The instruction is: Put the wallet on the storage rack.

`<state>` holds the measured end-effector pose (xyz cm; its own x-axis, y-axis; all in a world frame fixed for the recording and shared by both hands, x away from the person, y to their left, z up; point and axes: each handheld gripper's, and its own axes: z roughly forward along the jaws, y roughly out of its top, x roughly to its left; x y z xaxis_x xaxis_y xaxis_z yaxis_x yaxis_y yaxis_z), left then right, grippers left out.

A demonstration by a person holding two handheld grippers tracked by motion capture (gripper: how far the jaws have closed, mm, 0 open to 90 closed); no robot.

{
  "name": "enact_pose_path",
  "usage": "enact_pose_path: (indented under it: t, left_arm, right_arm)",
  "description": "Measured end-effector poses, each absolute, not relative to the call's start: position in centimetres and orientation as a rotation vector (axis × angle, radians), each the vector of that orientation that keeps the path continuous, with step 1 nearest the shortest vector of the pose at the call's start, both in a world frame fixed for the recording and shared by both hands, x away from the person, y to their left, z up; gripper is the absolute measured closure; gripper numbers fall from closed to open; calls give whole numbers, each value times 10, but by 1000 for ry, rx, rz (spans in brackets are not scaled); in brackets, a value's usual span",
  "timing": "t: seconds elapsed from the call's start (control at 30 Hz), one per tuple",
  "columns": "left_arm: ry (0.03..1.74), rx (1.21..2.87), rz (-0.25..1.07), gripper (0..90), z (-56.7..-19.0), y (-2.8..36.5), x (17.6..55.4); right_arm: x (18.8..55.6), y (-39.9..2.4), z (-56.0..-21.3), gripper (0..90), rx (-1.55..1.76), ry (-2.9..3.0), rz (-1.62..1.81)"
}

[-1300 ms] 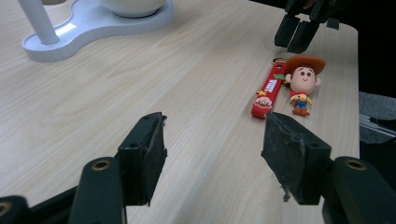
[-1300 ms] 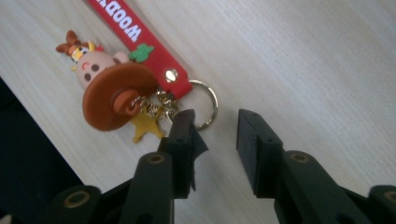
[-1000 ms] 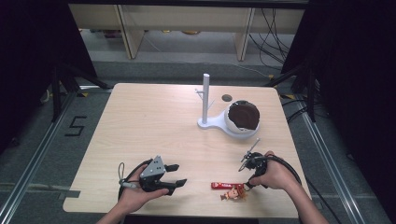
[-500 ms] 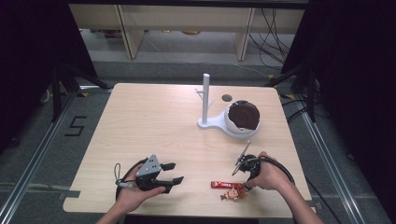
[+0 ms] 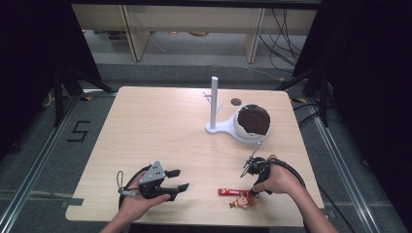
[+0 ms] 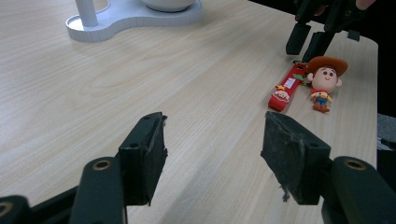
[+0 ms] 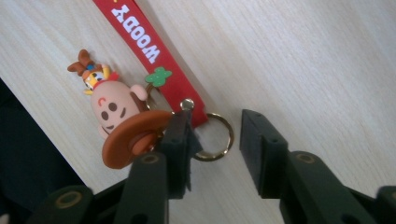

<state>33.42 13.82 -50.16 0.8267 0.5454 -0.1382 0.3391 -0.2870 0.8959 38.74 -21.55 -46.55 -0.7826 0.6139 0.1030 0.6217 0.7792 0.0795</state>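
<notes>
Now the right gripper (image 7: pixel 212 135), its jaws just opening, straddles the keychain (image 7: pixel 140 93) ring, seemingly gripping nothing; the left gripper (image 6: pixel 212 154) gapes empty.

The keychain (image 7: pixel 154 74) lies flat on the bench directly under the right gripper (image 7: pixel 215 135): a red strap lettered in white, a cowboy figure (image 7: pixel 116 121) with a brown hat, and a metal ring (image 7: pixel 217 137). The ring sits between the gripper's parted jaws, the hat against one jaw.
</notes>
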Motion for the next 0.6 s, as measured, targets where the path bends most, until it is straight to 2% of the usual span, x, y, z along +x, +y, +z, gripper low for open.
enact_pose_path:
  t: [0.4,0.6]
  left_arm:
    - [665,1915,230,384,-503,140,335]
    - [672,1902,225,385,-503,139,335]
  right_arm:
    - [390,-210,-471,518,-897,-2938,-137]
    - [392,-211,-472,539,-838,-2985,-145]
